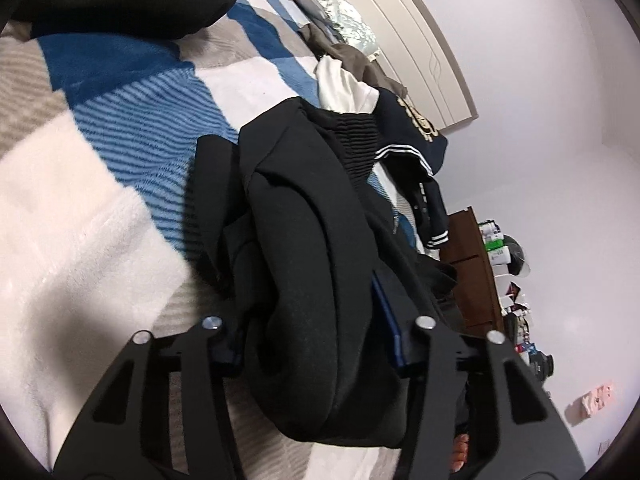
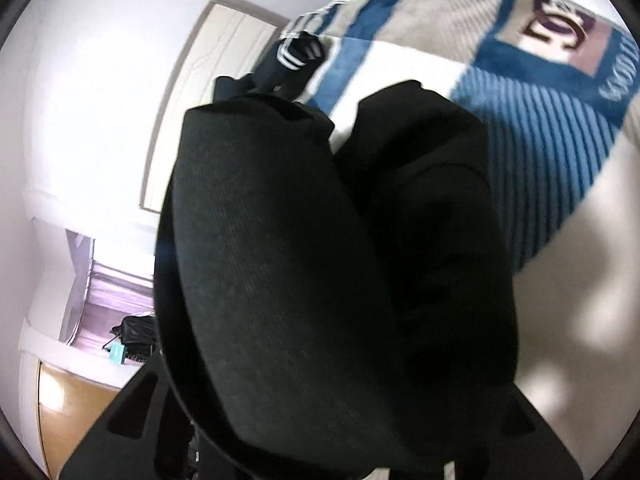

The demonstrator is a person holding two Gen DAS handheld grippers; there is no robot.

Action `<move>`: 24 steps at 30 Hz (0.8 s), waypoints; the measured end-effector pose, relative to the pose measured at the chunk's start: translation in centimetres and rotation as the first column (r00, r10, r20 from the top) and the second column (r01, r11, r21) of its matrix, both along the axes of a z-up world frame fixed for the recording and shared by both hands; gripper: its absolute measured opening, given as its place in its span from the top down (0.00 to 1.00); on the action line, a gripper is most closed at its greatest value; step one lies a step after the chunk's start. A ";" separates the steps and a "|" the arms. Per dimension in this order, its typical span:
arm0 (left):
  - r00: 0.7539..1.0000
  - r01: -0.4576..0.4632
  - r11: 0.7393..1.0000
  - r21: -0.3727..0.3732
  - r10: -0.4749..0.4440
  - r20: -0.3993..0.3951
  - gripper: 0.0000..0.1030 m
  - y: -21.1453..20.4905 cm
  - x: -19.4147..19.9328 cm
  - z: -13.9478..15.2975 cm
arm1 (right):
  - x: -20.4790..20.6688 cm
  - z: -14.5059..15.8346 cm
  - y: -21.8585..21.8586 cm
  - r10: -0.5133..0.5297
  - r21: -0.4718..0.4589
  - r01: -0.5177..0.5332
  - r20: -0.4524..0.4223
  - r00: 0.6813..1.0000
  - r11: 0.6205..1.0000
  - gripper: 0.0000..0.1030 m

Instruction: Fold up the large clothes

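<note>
My left gripper (image 1: 320, 332) is clamped on a thick fold of the black garment (image 1: 304, 216); my right gripper (image 2: 332, 380) pinches another bunch of it, fingers hidden under cloth. It hangs bunched just above the blue, white and grey blanket (image 1: 100, 184). Far off, more clothes (image 1: 404, 136) lie against the cream headboard (image 1: 424, 52). Both grippers tilt downward.

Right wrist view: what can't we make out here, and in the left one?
- Right gripper: fingertips hidden by the black garment in the right wrist view.
- Black garment: its lower end is cut off behind the left gripper in the left wrist view.
- Shelf items: too small, left wrist view.
</note>
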State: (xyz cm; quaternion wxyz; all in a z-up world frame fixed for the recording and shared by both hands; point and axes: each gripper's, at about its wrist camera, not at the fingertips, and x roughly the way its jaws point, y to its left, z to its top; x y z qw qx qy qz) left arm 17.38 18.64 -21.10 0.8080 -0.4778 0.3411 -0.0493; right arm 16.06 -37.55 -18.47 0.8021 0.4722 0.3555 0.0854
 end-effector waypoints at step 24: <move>0.966 -0.073 0.997 -0.020 0.076 0.245 0.62 9.9 -11.5 14.9 | -4.9 16.6 10.4 0.238 0.005 -0.246 0.226 0.945 0.969 0.73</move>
